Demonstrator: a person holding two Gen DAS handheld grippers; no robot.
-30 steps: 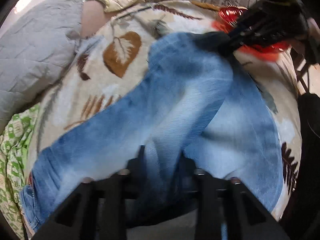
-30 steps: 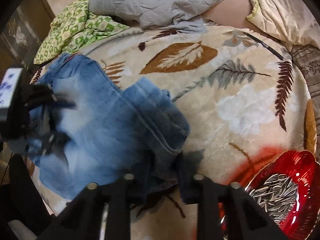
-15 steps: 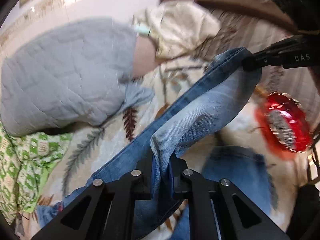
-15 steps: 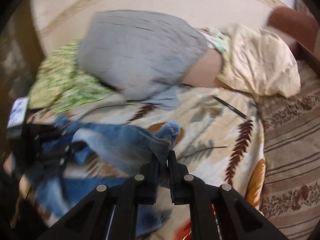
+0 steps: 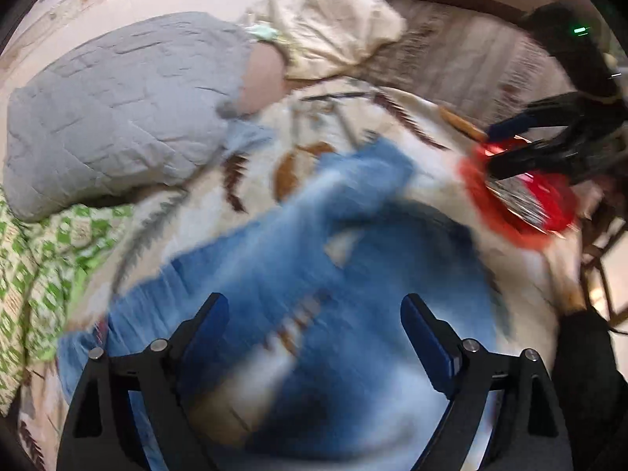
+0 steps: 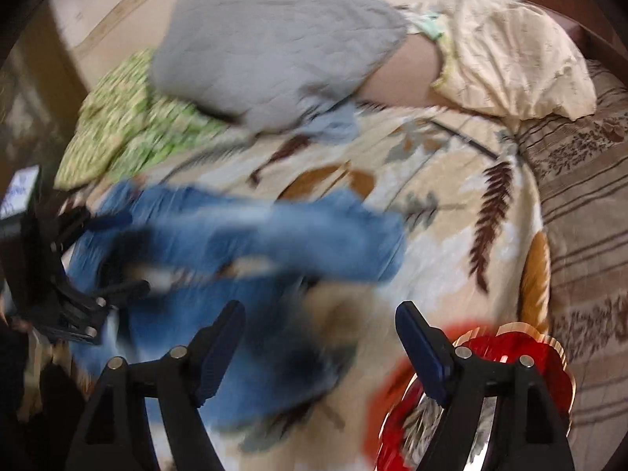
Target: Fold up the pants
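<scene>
The blue jeans [image 5: 314, 259] lie blurred on the leaf-patterned blanket [image 5: 424, 165], one fold of denim draped across the rest. My left gripper [image 5: 314, 322] hangs above them with its jaws opening wide and nothing pressed between the pads. In the right wrist view the jeans [image 6: 274, 235] stretch from the left toward the middle, below my right gripper [image 6: 320, 325], whose jaws are also opening and hold nothing. The right gripper [image 5: 522, 153] shows at the right edge of the left wrist view. The left gripper [image 6: 98, 251] shows at the left edge of the right wrist view.
A red dish of sunflower seeds [image 6: 490, 384] sits on the blanket by my right gripper; it also shows as the red dish [image 5: 526, 200]. A grey quilted cushion [image 5: 117, 117], a cream pillow [image 6: 510, 51] and a green patterned cloth [image 6: 129, 133] lie at the far side.
Both grippers let go of the denim they held pinched and lifted half a second ago. Their jaws now stand wide, and the jeans have dropped back onto the blanket.
</scene>
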